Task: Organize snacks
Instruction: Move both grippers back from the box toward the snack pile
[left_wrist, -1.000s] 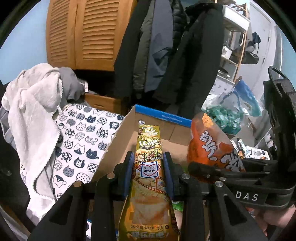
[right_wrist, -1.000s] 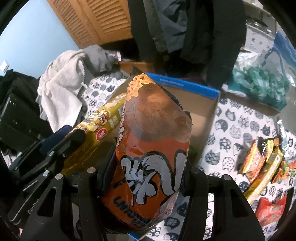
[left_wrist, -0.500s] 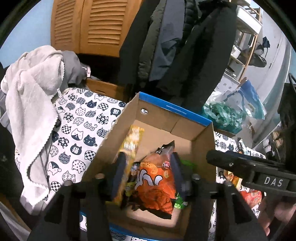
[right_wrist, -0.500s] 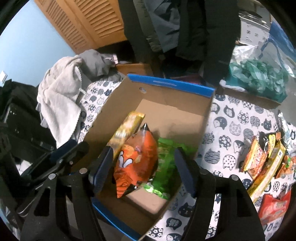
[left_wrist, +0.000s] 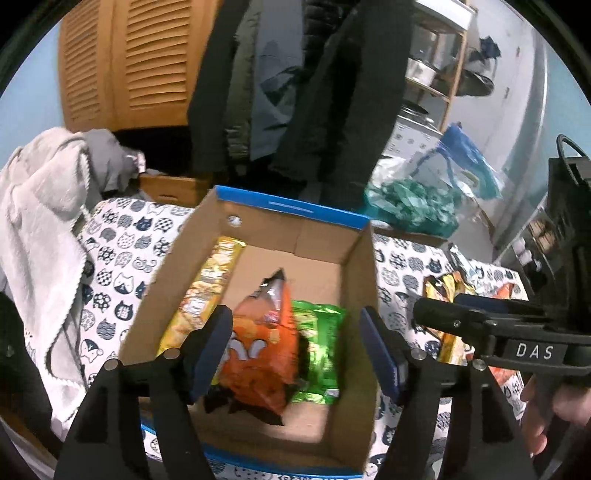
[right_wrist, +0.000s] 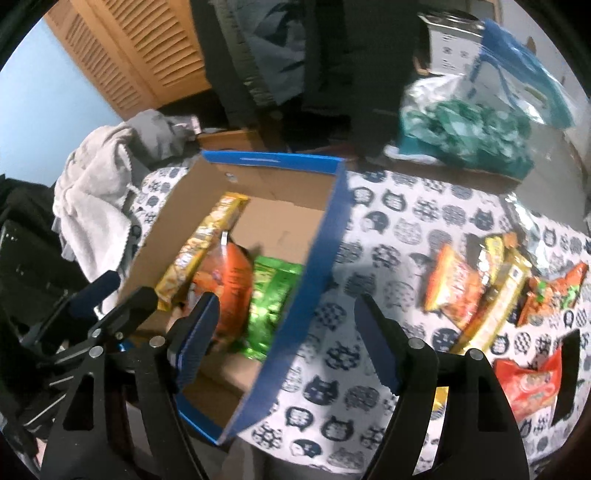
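Both grippers empty, jaws opening; loose snack packets (right_wrist: 476, 291) lie right of the cardboard box (right_wrist: 314, 236), nearer right gripper (right_wrist: 286, 341) than left gripper (left_wrist: 297, 350).

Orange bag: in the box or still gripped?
In the box. The orange bag lies between yellow and green packs, no pad touching it.

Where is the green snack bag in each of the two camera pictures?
Left wrist view: the green snack bag lies right of centre, inside the cardboard box, beside the orange bag.
Right wrist view: the green bag lies left of centre, against the box's right wall.
Shared landmark: the box's blue-edged far rim.
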